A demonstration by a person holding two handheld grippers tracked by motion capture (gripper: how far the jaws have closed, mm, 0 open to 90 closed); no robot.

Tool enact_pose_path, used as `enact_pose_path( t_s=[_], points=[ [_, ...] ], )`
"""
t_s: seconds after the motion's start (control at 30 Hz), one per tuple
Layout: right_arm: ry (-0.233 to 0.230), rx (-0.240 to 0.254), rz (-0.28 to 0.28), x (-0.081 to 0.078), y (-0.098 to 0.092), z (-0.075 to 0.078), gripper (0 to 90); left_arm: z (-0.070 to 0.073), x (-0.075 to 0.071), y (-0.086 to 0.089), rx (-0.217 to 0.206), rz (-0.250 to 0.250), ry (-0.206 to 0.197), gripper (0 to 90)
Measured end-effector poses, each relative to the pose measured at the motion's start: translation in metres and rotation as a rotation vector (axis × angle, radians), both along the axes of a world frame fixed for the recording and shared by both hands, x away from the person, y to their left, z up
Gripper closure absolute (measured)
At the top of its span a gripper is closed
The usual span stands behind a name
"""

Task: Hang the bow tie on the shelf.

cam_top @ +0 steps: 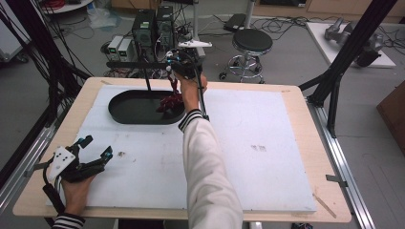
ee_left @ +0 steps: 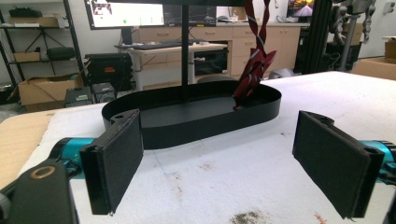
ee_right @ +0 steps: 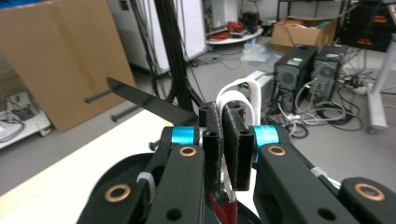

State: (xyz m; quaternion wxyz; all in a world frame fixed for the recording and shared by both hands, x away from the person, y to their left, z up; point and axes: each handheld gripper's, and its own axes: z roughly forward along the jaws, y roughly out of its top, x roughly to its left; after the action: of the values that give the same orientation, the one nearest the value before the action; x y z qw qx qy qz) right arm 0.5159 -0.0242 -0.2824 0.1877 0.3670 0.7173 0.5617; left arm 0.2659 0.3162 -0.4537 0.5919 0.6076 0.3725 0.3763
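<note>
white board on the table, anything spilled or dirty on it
Yes. The white board has small dark smudges: one near the left gripper and one right of centre. The left gripper view shows brownish stains and a dark crumbly patch before the black tray.

Beyond the jaws of the left gripper view stands a desk (ee_left: 177,49) under a lit monitor (ee_left: 128,14), with wooden cabinets (ee_left: 261,39) behind — shelving (ee_left: 35,42) to the side. Past the right gripper view's jaws, computer towers (ee_right: 308,70) sit on a grey floor (ee_right: 355,144) among cables; a round stool (cam_top: 252,42) stands near.
</note>
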Motion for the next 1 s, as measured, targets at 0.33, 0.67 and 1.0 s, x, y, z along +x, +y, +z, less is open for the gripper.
enact_pose_path(
  t_s=[0.33,0.67,1.0],
  points=[
    [0.033,-0.036,-0.019,0.007,-0.005,-0.009,85.9,0.0,0.0,0.0,-0.002,-0.003,0.0,16.6],
    [0.055,-0.079,-0.025,0.005,-0.014,-0.009,83.7,0.0,0.0,0.0,0.001,-0.003,-0.001,16.7],
    [0.089,-0.148,-0.027,0.006,-0.018,-0.011,81.6,0.0,-0.001,0.0,0.001,-0.002,-0.004,16.7]
  ],
)
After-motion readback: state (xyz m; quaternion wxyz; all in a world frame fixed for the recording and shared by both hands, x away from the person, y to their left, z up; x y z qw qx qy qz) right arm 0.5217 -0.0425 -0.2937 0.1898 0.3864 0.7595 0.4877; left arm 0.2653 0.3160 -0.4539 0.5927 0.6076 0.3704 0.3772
